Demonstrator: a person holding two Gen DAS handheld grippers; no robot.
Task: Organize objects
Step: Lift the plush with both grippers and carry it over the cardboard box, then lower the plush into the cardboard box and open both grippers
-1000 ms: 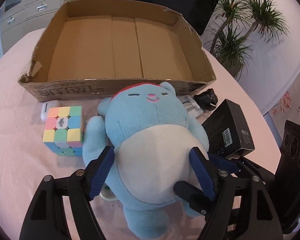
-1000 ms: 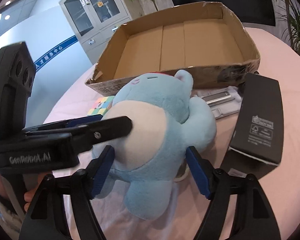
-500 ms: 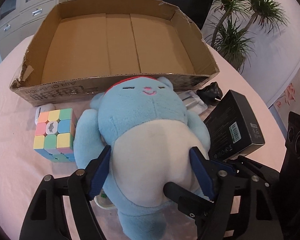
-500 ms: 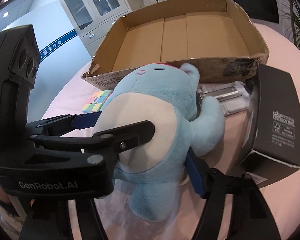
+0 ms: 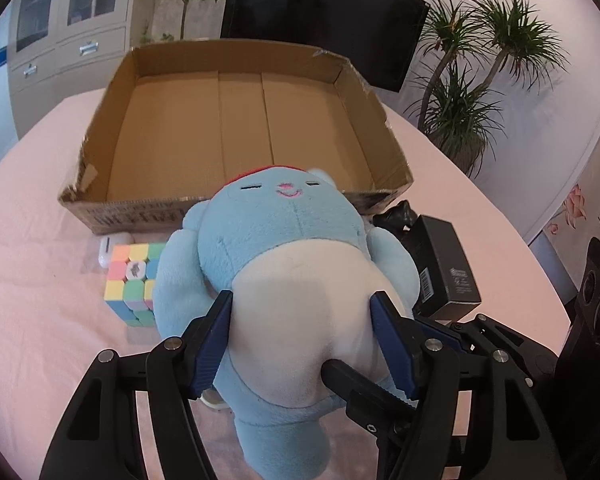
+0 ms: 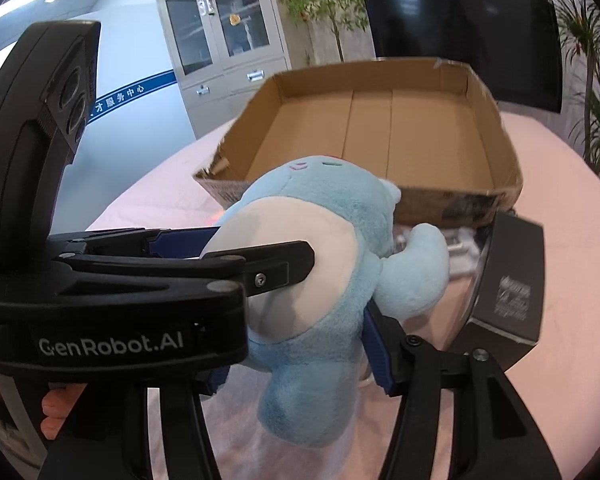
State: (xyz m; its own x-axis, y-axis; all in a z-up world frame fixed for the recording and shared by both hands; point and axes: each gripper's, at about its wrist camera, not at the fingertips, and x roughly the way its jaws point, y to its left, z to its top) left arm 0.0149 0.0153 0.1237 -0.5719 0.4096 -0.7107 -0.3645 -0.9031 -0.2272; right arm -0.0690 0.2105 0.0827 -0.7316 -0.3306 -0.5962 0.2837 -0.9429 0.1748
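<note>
A blue plush toy [image 5: 296,280] with a cream belly hangs lifted above the pink table, its head toward the open cardboard box [image 5: 236,132]. My left gripper [image 5: 302,340] is shut on its belly from both sides. My right gripper [image 6: 296,344] is also shut on the plush [image 6: 320,248], lower on its body, with the left gripper's finger crossing in front. The box [image 6: 380,140] lies just behind the toy and is empty.
A pastel puzzle cube [image 5: 130,282] and a small white case [image 5: 112,246] lie left of the toy. A black carton [image 5: 446,268] lies to the right, also in the right wrist view [image 6: 508,280]. A black pouch [image 5: 396,218] sits by the box corner.
Both grippers have closed on the plush and lifted it off the table toward the box. The view of the box now sits lower and farther.
</note>
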